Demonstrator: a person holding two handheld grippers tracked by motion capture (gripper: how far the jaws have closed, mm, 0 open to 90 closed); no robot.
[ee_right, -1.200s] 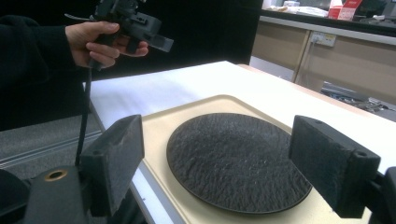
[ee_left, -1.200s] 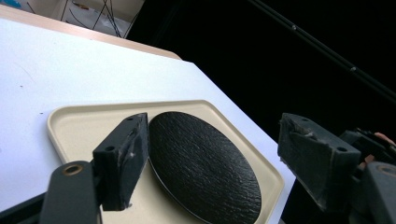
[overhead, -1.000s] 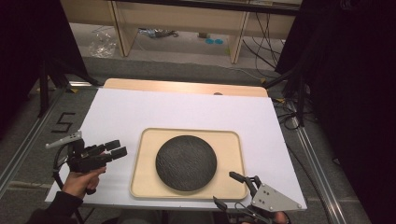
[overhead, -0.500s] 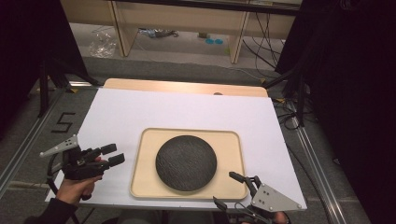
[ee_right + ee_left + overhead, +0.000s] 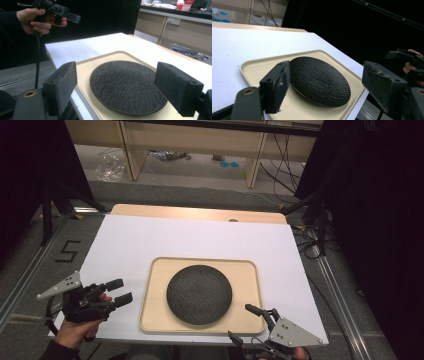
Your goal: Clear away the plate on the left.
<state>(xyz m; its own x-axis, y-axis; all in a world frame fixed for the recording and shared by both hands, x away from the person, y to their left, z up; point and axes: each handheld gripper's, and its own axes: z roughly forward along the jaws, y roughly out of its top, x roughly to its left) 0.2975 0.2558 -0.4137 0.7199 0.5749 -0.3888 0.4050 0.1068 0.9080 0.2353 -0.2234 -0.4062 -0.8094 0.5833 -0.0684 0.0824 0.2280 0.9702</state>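
Observation:
A round black plate (image 5: 199, 294) with a rough texture lies flat in a beige tray (image 5: 150, 292) on the white table top (image 5: 200, 237). My left gripper (image 5: 119, 291) hovers open just left of the tray at the table's front left, held in a hand. My right gripper (image 5: 244, 324) stands open at the tray's front right corner, over the table's front edge. In the left gripper view the open left gripper (image 5: 329, 87) frames the plate (image 5: 319, 80) and tray (image 5: 254, 67). In the right gripper view the right gripper (image 5: 120, 86) is open before the plate (image 5: 127, 85), with the left gripper (image 5: 72, 17) beyond.
A strip of wooden table edge (image 5: 200, 213) shows at the back. A taped "5" (image 5: 67, 251) marks the floor to the left. Cables (image 5: 310, 245) and dark curtains stand at the right, with shelf legs (image 5: 127, 150) behind the table.
My left gripper has dropped back a little toward the table's front left corner, still open. The right gripper, plate and tray have not moved.

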